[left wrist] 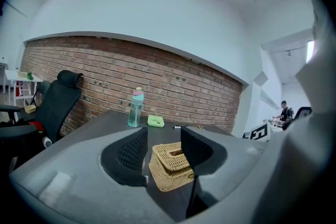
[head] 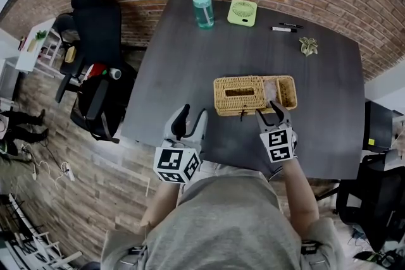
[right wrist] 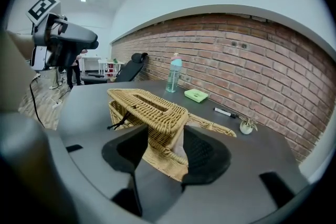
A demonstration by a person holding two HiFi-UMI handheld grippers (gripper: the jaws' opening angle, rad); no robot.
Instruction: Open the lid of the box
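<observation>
The wicker box (head: 283,92) lies mid-table. Its slotted lid (head: 239,95) sits over the left part, leaving the right end uncovered. In the right gripper view the lid (right wrist: 149,107) is raised and tilted above the box's low rim (right wrist: 218,126). My right gripper (head: 272,112) is at the box's front edge, open. Its jaws stand on either side of the lid's near corner (right wrist: 167,157), and I cannot tell whether they touch it. My left gripper (head: 192,119) is open with nothing in it, left of the box (left wrist: 169,166) and short of it.
At the table's far edge stand a teal bottle (head: 202,5) and a green fan (head: 242,12), with a black marker (head: 283,28) and a small plant (head: 308,45) to their right. Black office chairs (head: 95,54) stand left of the table (head: 183,66). A person stands at the far left (head: 22,123).
</observation>
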